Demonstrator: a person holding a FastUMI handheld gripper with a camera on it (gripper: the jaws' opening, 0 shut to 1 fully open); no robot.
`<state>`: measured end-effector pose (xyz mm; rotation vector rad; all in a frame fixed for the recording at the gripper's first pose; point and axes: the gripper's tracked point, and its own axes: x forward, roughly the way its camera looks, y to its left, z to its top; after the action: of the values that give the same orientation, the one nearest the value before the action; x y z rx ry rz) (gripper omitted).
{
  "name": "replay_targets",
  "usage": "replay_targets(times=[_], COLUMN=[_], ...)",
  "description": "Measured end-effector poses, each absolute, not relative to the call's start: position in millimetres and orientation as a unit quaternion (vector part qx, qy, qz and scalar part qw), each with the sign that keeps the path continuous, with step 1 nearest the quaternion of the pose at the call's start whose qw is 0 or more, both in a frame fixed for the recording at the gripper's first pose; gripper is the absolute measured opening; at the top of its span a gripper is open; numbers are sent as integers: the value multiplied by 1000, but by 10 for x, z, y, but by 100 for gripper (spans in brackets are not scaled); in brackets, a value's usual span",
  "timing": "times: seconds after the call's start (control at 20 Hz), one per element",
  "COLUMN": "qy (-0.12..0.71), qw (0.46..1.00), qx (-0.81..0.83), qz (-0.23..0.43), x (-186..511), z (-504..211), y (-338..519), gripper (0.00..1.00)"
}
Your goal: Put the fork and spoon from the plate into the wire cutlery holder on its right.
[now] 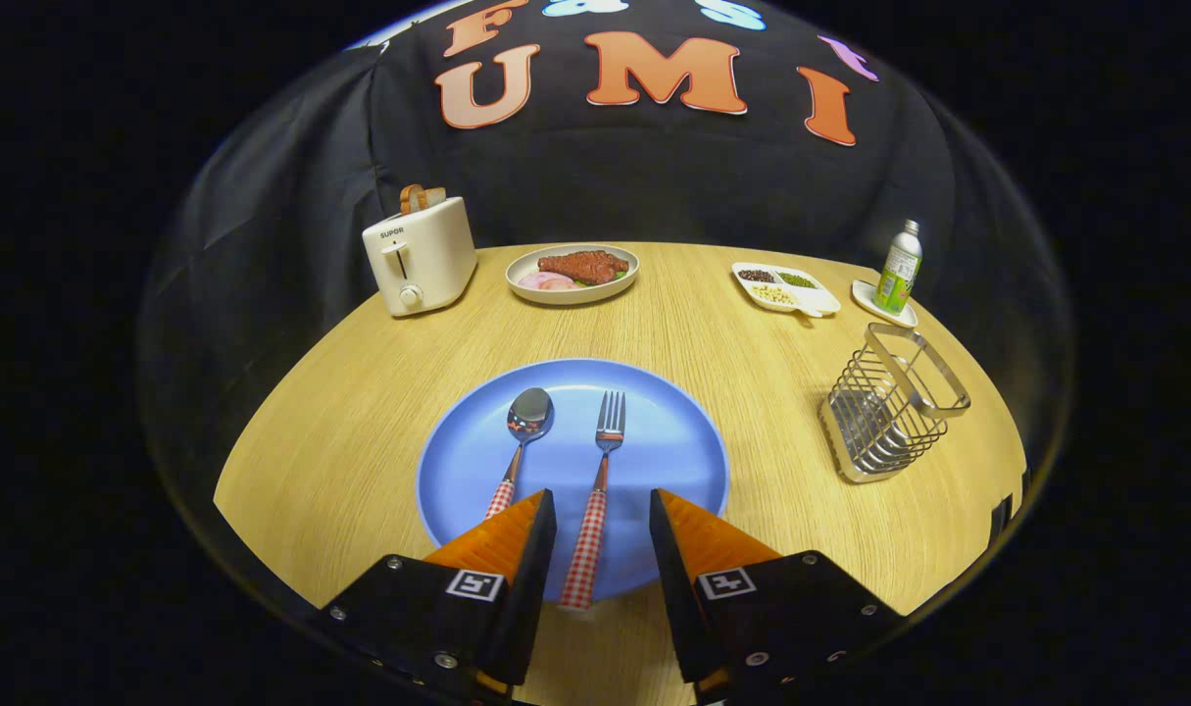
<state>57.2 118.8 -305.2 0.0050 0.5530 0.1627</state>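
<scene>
A: Two fingers of the handheld gripper (603, 502) spread apart, gripping nothing, low over the near rim of the round blue plate (678, 446).

B: Fork?

A: Steel fork with red-checked handle (595, 502) lies on the plate, handle running back between the fingers, neither touching it. Steel spoon with matching checked handle (520, 441) just left of it, handle end hidden behind the left finger.

B: Holder?

A: Square silver wire cutlery holder (889, 404) stands right of the plate, well apart, on the round light wooden table (360, 441).

B: Rest?

A: Far side: cream toaster (420, 257) with bread, beige dish of meat (572, 272), white divided tray of seeds (785, 288), green-labelled bottle (899, 267) on a small white saucer (883, 303).
</scene>
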Motion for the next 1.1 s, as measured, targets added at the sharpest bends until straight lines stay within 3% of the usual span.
replay_targets(times=[0.2,0.55,0.8,1.1], qy=[288,308,304,307], qw=[954,947,949,948], qx=[-9,-15,-8,13], qz=[85,86,77,84], x=[580,582,614,624], z=[-3156,-3261,-3183,-2889], y=[1223,1258,1216,1050], gripper=[43,28,8,7])
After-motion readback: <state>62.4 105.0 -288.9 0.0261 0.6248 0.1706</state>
